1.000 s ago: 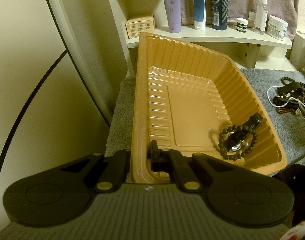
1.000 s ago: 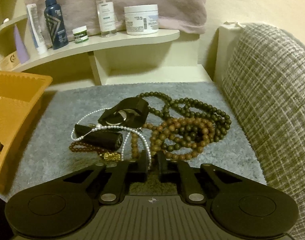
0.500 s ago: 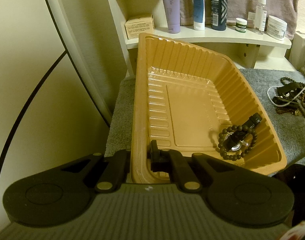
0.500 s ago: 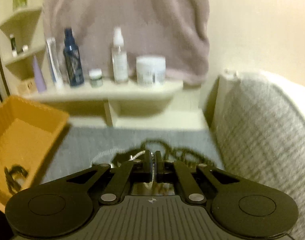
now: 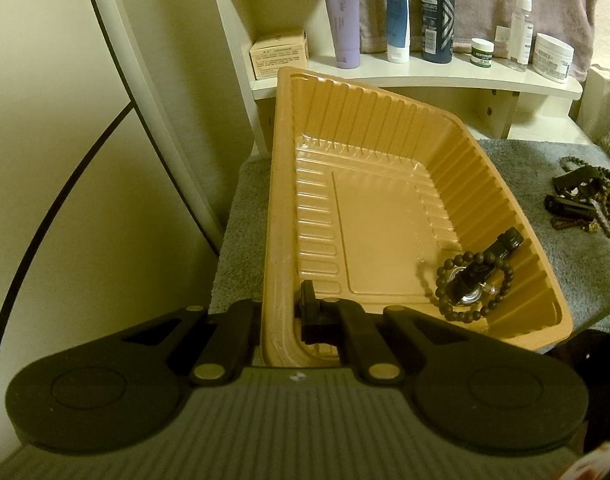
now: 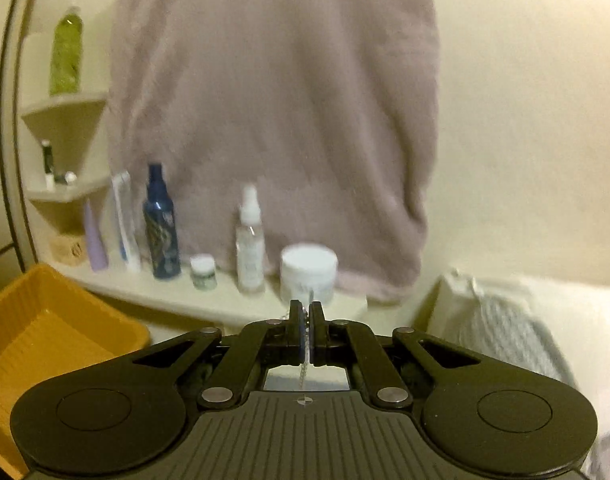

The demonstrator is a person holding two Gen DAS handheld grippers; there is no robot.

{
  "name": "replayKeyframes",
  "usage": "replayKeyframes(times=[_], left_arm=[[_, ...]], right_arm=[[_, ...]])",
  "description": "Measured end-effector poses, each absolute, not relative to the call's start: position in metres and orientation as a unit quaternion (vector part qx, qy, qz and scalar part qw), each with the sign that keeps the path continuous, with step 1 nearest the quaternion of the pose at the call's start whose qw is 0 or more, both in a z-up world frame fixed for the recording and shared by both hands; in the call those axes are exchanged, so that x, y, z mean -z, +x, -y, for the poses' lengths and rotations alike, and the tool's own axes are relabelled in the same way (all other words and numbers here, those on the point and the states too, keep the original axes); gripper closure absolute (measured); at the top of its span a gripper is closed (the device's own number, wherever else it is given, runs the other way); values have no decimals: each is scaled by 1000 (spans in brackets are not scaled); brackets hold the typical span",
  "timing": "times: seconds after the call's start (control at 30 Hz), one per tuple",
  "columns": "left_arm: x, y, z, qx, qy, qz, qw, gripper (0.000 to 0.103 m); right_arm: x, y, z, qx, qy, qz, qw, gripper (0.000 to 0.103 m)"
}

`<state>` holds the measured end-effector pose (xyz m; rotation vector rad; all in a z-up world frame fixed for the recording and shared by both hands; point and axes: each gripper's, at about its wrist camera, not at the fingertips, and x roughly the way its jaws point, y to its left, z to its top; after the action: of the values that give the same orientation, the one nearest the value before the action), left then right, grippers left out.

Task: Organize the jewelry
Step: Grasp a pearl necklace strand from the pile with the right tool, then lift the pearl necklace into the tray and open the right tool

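Observation:
My left gripper is shut on the near left wall of the orange plastic tray. In the tray's near right corner lie a dark bead bracelet and a black watch. More bead necklaces and black pieces lie in a pile on the grey mat to the right. My right gripper is raised well above the mat and shut on a thin white pearl strand that hangs down between its fingers. The tray's corner shows at lower left in the right wrist view.
A white shelf behind the tray holds several bottles, tubes and jars, also seen in the right wrist view. A mauve towel hangs above it. A woven cushion sits at the right. A round mirror frame stands left.
My right gripper closed on the pearl strand in the pile and lifted it high, the view swinging up to the towel. The strand is gone from the pile. The left gripper has not moved.

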<state>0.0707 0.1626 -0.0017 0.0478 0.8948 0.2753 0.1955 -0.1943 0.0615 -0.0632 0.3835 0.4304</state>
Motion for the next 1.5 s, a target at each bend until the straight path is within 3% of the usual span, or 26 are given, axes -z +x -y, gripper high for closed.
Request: replayKeyframes(times=[0.33,0.7,1.07,1.5], left_arm=[[1,71,-163,-132,22,-431,892,100],[0,72,-163,-129,19,-429,894,100],[0,71,-165,-127,15,-427,895,100],[0,72,-166,-127,9,-425,896,100]], right_arm=[[-104,190,154,-327,-31,-160,931,101],[-125,168,79,-482,14,-189,856,101],[-69,183,8,-524,-4,-280,805,101],[-32,204,13,-501,3,-318,805,100]])
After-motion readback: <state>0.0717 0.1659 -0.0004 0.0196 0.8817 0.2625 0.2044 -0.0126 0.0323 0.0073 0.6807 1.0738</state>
